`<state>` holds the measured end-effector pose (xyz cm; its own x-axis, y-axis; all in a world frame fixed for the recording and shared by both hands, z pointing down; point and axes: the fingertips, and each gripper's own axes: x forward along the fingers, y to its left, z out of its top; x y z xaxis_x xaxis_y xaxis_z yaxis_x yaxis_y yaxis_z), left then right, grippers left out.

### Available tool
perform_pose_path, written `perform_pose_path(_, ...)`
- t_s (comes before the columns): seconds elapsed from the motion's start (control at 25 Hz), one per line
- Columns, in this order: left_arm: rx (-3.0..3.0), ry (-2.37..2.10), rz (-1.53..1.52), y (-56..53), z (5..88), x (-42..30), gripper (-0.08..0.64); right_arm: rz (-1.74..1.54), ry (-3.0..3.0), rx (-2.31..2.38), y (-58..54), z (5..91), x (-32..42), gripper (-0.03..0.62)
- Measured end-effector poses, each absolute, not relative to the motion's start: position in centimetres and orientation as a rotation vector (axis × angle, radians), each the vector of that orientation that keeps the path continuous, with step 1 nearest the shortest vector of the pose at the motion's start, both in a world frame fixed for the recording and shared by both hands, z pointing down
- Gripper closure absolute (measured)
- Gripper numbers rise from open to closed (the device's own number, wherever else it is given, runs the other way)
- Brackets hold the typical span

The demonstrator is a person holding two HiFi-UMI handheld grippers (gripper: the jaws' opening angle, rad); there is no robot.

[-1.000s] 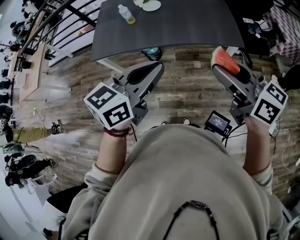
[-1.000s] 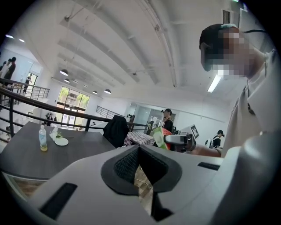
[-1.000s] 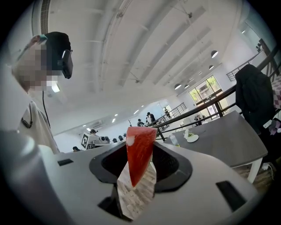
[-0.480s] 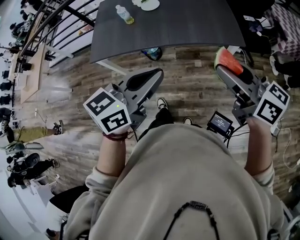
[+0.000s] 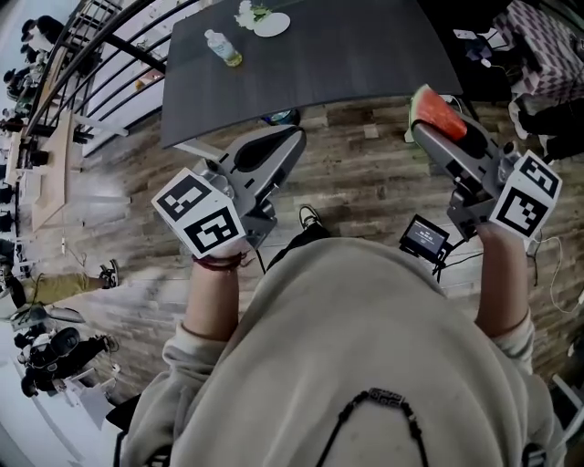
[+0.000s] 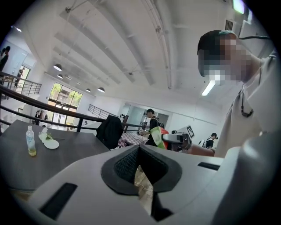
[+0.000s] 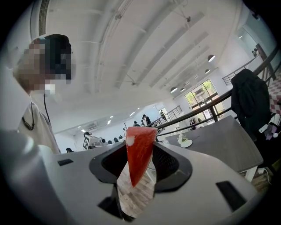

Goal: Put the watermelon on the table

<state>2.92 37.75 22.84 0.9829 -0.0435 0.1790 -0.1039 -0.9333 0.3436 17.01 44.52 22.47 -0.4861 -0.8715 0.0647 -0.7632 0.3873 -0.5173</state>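
Abt halfway: gripping watermelon (image 5: 440,114) w/ right claw (image 5: 425,128), jaws part-closed on the wedge, up in air at 1 o'clock, short of bench (image 5: 347,55) at 12. Left claw (image 5: 290,146) pinched to, empty. Left to do: reach over bench, set down, let go. Vs earlier frame: nearer bench edge, same grip.

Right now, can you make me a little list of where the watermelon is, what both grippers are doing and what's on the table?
watermelon: red slice with green rind, up in the air, not on the table yet
right gripper: fingers closed on the watermelon, near the table's edge
left gripper: fingers together, nothing between them
table: dark grey
on the table: bottle and white plate, at the far side
floor: wooden planks
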Motion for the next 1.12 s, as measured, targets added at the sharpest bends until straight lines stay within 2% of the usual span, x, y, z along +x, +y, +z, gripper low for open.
perform_pose_path(0.52, 2.764, 0.027, 0.226, 32.0, 23.5, 5.8, 0.557, -0.739, 2.364, -1.571, 40.6, 22.6, 17.9, 0.41)
perform_pose_path(1.12, 2.747, 0.172, 0.209, 23.7, 24.0, 3.2, 0.557, -0.736, 2.337, -1.653, 32.1, 21.1, 13.2, 0.41)
